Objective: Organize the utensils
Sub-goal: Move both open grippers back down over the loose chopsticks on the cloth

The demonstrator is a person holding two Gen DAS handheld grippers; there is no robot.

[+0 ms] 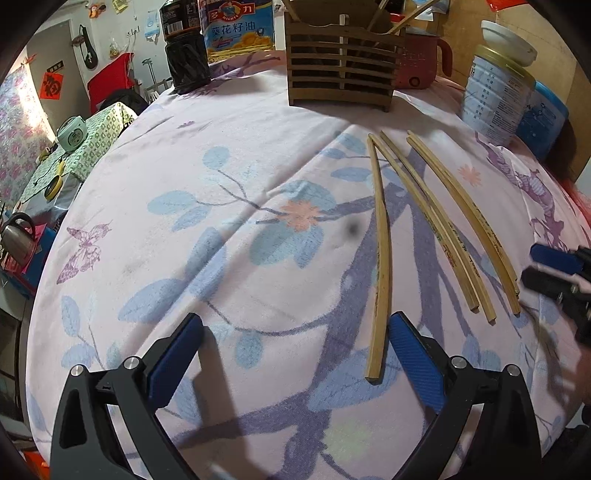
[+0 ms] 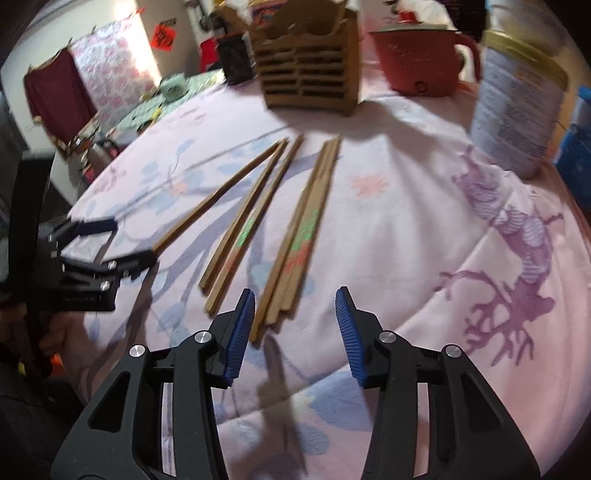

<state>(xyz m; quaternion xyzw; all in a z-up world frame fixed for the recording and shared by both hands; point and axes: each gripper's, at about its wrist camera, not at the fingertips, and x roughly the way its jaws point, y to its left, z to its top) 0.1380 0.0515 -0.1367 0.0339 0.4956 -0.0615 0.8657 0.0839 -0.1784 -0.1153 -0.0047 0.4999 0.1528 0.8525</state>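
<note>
Several chopsticks (image 1: 384, 18) stand in the wooden holder (image 1: 341, 68) at the surface's far edge; five chopsticks (image 2: 291, 254) lie loose, their near ends between the right hand-held gripper (image 2: 295, 317)'s parted jaws, untouched; left hand-held gripper (image 1: 295, 343) gapes beside one.

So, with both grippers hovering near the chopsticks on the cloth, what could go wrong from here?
1. The right gripper is open around the ends of a loose bundle of chopsticks; closing may catch only some.
2. The left gripper has only its right finger beside a lone chopstick, which could get nudged away.
3. The slatted holder already holds sticks; insertion could jam.
</note>
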